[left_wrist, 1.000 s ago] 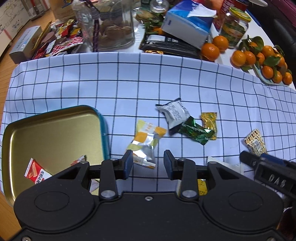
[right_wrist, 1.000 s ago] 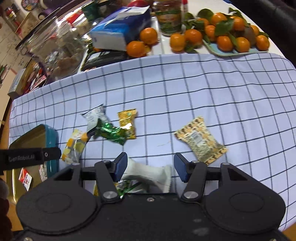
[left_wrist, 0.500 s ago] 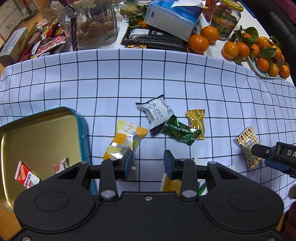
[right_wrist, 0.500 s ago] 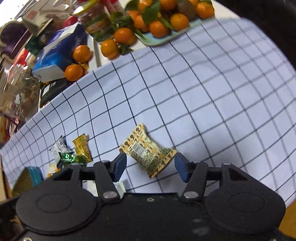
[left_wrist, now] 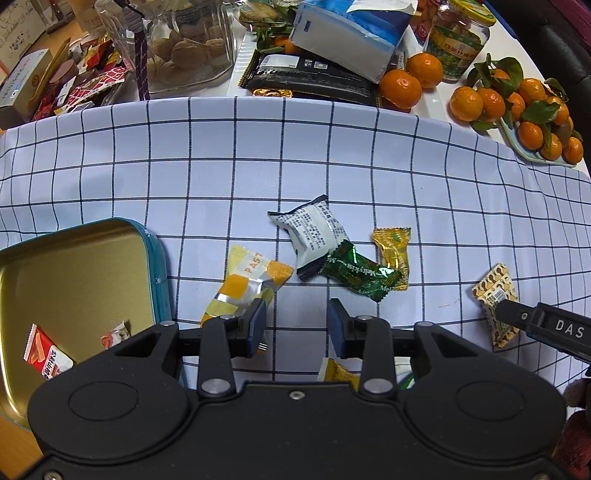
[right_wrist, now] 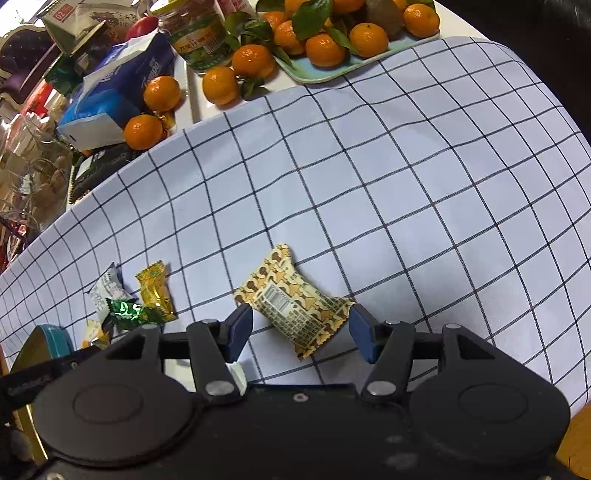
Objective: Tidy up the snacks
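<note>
Surface: covered by a white checked cloth (left_wrist: 295, 158) with dark grid lines; loose snacks scattered on it.
Left claw (left_wrist: 295, 323): jaws apart, nothing between them; only bare cloth in the gap. Left finger (left_wrist: 255, 325) overlaps the near end of the yellow-and-silver packet (left_wrist: 245, 286).
Right claw (right_wrist: 301, 330): jaws wide, straddling the beige patterned packet (right_wrist: 295, 306), one finger at each end; whether the pads touch the wrapper I cannot tell. Packet lies flat on the cloth.
Tin (left_wrist: 92, 266): gold inside, teal rim, at the cloth's left edge; holds a red-and-white sachet (left_wrist: 44, 356) and a smaller wrapped piece (left_wrist: 116, 330).
Middle cluster: white printed packet (left_wrist: 314, 236), green foil candy (left_wrist: 360, 275) lapping its lower end, gold foil candy (left_wrist: 393, 254) just beside the green one.
Far edge: mandarins on a pale tray (right_wrist: 332, 70), tissue pack (left_wrist: 351, 33), glass jar (left_wrist: 184, 40).
</note>
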